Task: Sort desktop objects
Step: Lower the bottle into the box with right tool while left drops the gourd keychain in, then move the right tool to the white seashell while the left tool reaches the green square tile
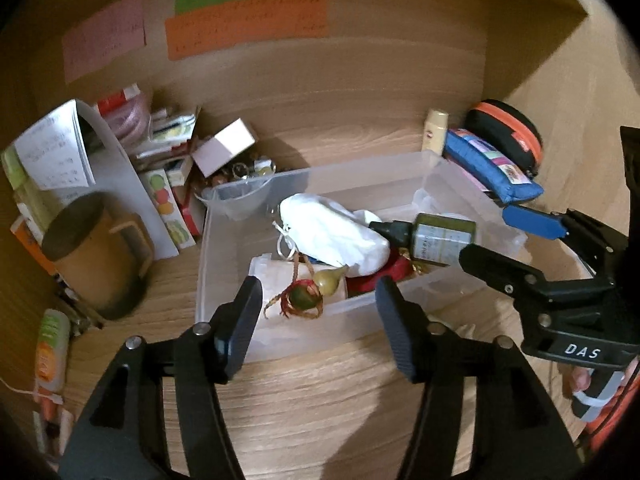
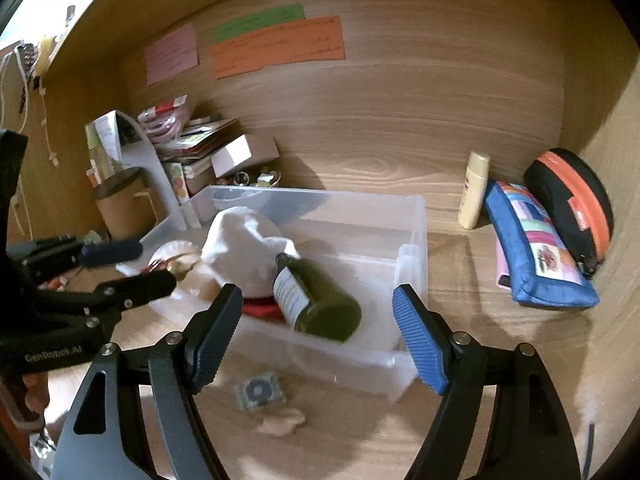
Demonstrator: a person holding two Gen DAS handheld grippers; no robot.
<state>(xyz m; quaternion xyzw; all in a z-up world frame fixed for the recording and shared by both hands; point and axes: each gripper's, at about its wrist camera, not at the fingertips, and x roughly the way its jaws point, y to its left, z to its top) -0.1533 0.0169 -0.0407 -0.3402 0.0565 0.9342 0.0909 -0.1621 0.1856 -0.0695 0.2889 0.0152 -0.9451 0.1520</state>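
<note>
A clear plastic bin (image 1: 224, 280) (image 2: 412, 240) stands on the wooden desk. In it lie a white cloth pouch (image 1: 332, 232) (image 2: 244, 248), a dark green bottle (image 1: 432, 236) (image 2: 316, 300), a red item (image 1: 368, 280) and a small gourd charm with red cord (image 1: 316, 288). My left gripper (image 1: 320, 320) is open and empty, at the bin's near wall. My right gripper (image 2: 320, 332) is open and empty, just in front of the bottle; it also shows in the left wrist view (image 1: 496, 240). A small square packet (image 2: 260, 392) and a pale scrap (image 2: 280, 424) lie on the desk below it.
A brown mug (image 1: 96, 256), stacked boxes and booklets (image 1: 168, 152) and a tube (image 1: 52, 352) crowd the left. A cream bottle (image 2: 474, 190), a blue pencil case (image 2: 532, 252) and a black-orange pouch (image 2: 572, 204) sit right. Wooden walls enclose the back and sides.
</note>
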